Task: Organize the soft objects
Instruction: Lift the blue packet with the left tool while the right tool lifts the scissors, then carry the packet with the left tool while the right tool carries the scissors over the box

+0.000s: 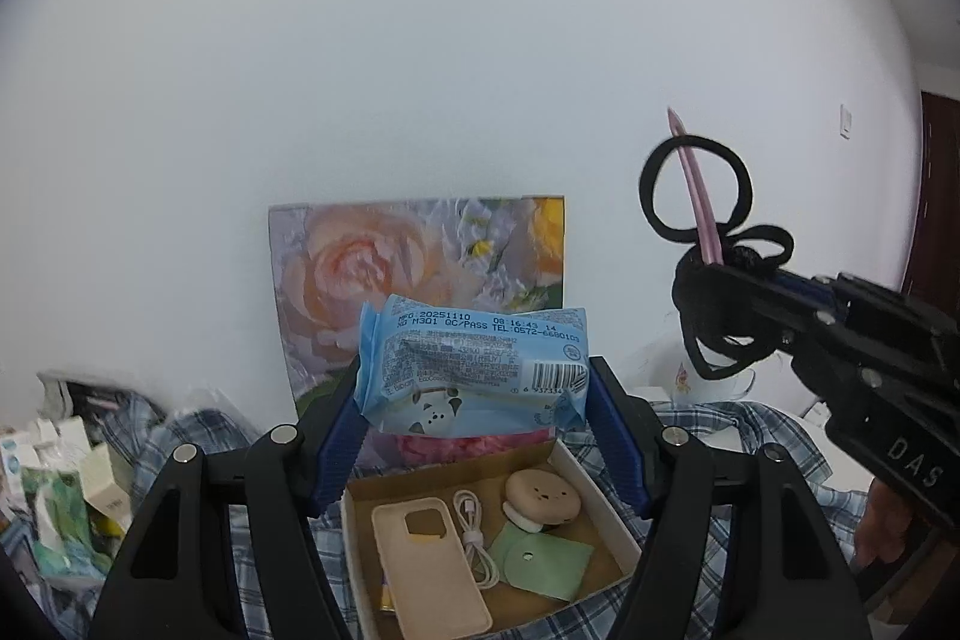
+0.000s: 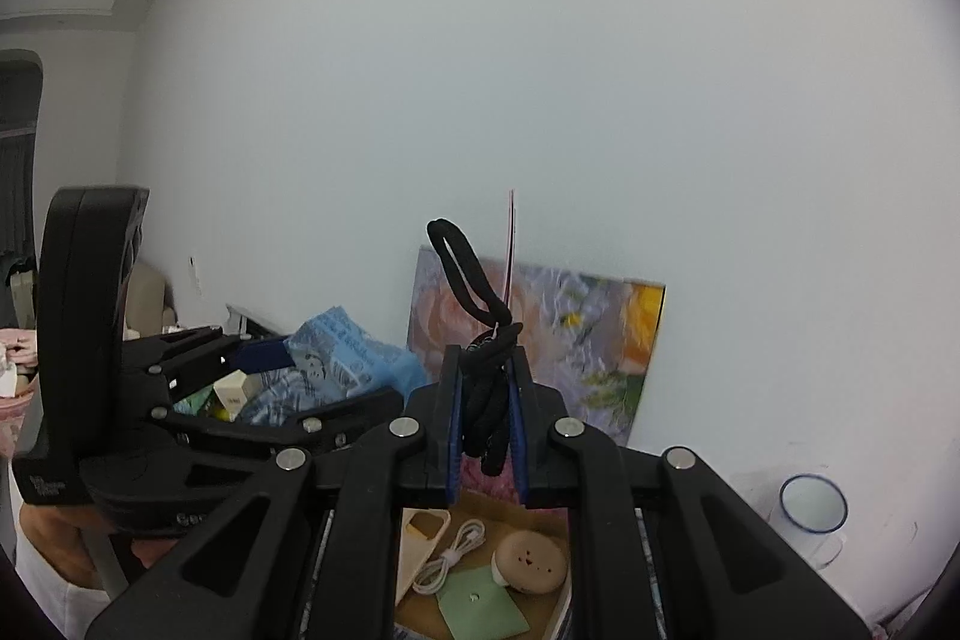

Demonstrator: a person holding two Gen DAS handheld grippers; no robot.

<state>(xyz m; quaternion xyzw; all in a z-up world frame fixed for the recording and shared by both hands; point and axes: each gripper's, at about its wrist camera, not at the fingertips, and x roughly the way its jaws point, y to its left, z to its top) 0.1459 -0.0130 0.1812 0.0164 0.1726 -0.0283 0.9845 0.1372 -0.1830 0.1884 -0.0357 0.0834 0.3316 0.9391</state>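
Left tool (image 1: 474, 400) pinches the blue wipes pack (image 1: 471, 370) above the cardboard box (image 1: 606, 484); right tool (image 2: 487, 400), pressed together, grips black hair ties (image 2: 489, 400) alongside. Best lower each level, release low, and clear the phone case (image 1: 420, 568).

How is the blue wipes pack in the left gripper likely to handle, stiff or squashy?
Probably squashy: the blue wipes pack bulges between the left gripper fingers. Its glossy film looks slippery. It is held level by its ends without sagging, so it is likely light.
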